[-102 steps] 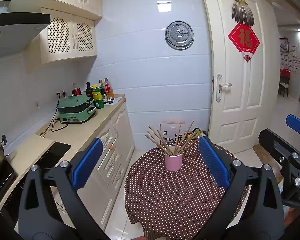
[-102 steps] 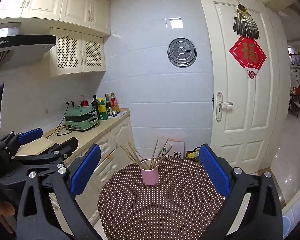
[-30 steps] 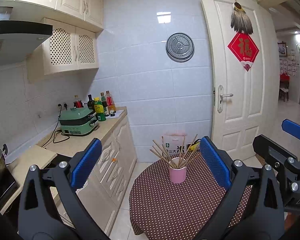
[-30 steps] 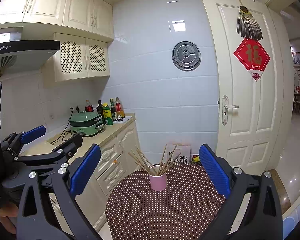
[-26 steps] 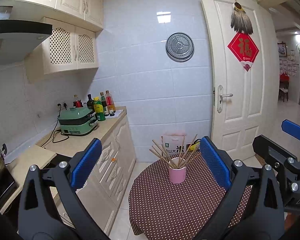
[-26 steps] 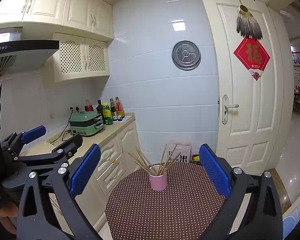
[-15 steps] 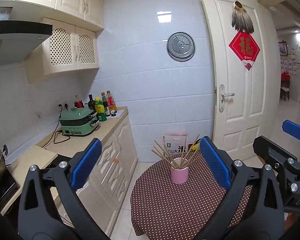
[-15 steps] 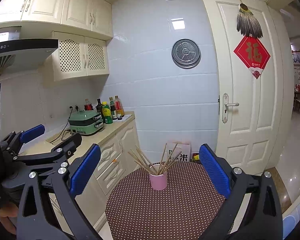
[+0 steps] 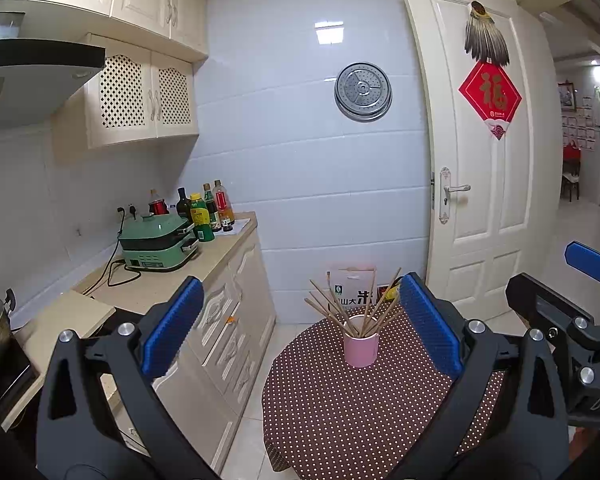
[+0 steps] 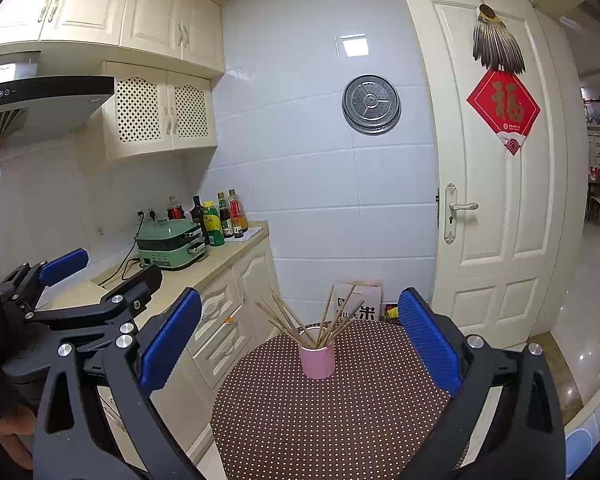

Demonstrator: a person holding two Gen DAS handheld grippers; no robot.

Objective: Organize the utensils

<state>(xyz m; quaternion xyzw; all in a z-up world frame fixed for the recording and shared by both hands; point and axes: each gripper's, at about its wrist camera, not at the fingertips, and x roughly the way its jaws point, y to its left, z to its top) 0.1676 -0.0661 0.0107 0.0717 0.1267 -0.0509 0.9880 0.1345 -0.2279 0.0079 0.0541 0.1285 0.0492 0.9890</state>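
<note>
While both grippers gape empty, chopsticks (image 10: 300,322) fill the pink cup (image 10: 317,361).

I count one pink cup (image 10: 317,361) at 12 o'clock on one dotted round table (image 10: 340,420). Chopsticks (image 10: 300,322) in it: roughly ten, too crossed to count exactly. Two grippers, left gripper (image 9: 300,332) and right gripper (image 10: 298,338), two blue fingers (image 10: 428,340) each. At 10 o'clock on the counter (image 10: 220,258): one green cooker (image 10: 170,244), about six bottles (image 10: 216,218). One door (image 10: 496,160).
</note>
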